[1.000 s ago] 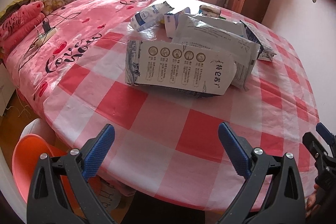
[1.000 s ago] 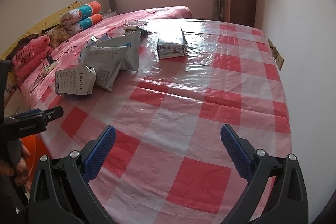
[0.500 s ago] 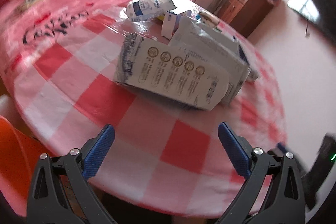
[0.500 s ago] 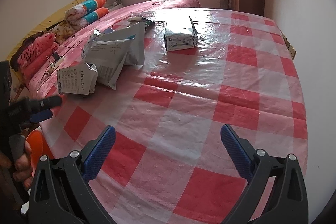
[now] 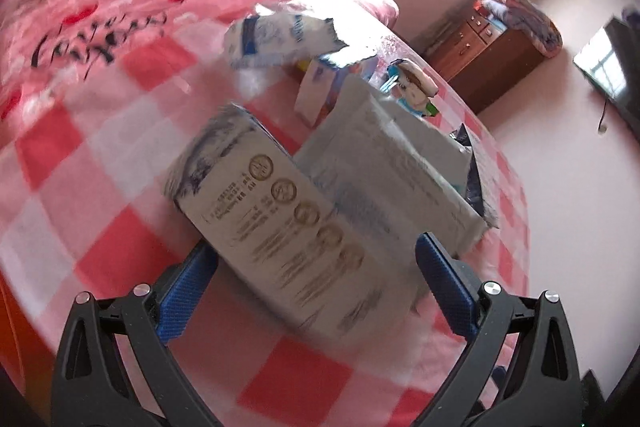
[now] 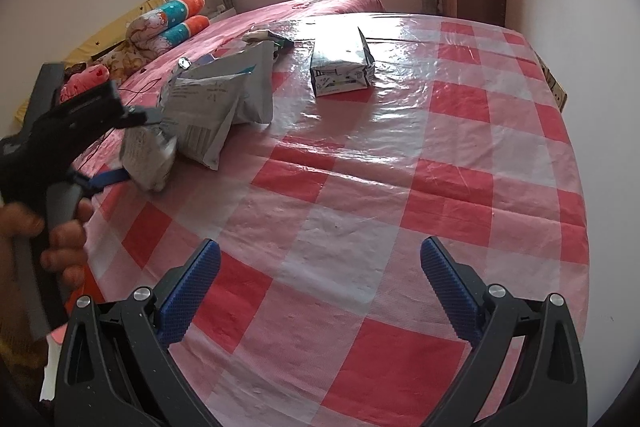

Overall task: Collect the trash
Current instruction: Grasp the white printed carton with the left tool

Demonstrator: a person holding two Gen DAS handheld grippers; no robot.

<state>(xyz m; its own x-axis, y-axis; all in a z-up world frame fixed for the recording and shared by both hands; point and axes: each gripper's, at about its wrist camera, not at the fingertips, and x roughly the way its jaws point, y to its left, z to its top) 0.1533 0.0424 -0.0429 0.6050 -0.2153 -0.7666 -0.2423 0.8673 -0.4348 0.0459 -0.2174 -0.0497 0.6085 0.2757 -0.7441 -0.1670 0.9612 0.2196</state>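
**Left tool brought up to the carton**

Since the earlier frame, the left tool (image 5: 316,267) has been advanced until the carton (image 5: 280,223) on the tabletop (image 6: 400,187) lies between its wide-open jaws, ungripped. Closing is called for next. The right tool (image 6: 320,279) is held open, empty.

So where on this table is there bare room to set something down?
The checked tablecloth is bare between the right gripper and the lone carton, and all along the wall side. It is crowded at the bed side, where the left gripper straddles a white carton beside the grey mailer bags.
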